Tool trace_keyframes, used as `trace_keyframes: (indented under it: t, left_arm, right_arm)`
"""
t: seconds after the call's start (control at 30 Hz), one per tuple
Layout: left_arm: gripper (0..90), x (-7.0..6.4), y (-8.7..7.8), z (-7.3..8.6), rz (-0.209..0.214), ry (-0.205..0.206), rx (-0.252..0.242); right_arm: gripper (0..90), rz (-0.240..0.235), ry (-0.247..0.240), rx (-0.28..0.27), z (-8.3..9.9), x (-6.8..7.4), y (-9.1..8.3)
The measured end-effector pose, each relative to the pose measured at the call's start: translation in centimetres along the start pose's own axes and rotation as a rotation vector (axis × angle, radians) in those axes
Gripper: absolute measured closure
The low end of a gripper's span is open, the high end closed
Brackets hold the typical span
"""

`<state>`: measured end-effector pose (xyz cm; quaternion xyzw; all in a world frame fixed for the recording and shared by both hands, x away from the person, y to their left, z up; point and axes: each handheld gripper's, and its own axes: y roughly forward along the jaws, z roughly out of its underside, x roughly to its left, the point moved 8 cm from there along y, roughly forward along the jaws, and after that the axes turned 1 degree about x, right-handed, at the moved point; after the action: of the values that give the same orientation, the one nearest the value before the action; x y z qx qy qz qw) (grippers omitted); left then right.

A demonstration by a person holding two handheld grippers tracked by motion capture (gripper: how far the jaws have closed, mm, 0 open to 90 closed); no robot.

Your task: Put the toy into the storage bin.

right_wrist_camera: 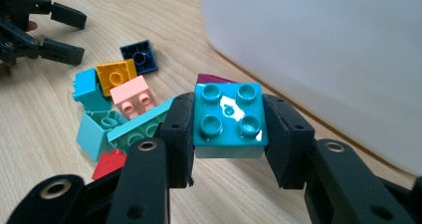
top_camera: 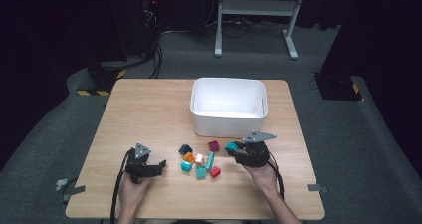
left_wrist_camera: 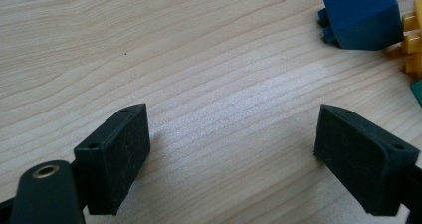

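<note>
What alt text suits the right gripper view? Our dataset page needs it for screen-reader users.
The right gripper clamps a teal four-stud brick between its black jaws, beside a white bin. More coloured bricks lie on the wooden table behind.

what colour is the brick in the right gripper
Teal, a four-stud brick; clearest in the right gripper view.

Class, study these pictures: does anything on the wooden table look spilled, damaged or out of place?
Nothing stands out. The white plastic bin sits upright, loose toy bricks lie clustered before it, and the right gripper squarely holds a teal four-stud brick.
</note>
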<state>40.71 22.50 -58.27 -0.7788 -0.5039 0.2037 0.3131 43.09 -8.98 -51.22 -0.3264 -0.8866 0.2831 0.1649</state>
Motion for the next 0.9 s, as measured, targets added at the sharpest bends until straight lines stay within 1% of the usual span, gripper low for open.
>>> trace_keyframes:
  t: [0.17,0.3,0.43,0.57,0.73,0.9]
  left_arm:
    - [14.4,0.0,0.0,0.0,0.002,-0.001,0.001]
    - [13.5,0.0,0.1,0.0,0.002,-0.003,0.002]
    - [13.5,0.0,0.1,0.0,0.001,-0.003,0.001]
    - [13.3,0.0,0.1,0.0,0.000,-0.003,0.002]
    - [13.1,-0.1,0.1,-0.1,-0.001,-0.008,-0.001]
    - [13.1,-0.1,0.1,0.0,0.000,-0.006,0.002]
  right_arm:
    - [58.7,0.004,-0.006,-0.010,-0.6,-0.1,-0.7]
    - [58.7,0.005,-0.022,-0.011,-1.0,0.0,-1.3]
    - [58.7,0.004,-0.021,-0.016,-1.5,-0.2,-1.8]
    - [58.7,-0.001,-0.010,-0.027,-2.1,-0.3,-2.0]
    - [58.7,-0.006,-0.028,-0.032,-2.7,-0.1,-2.2]
    - [58.7,-0.008,-0.019,-0.035,-3.0,-0.3,-2.3]
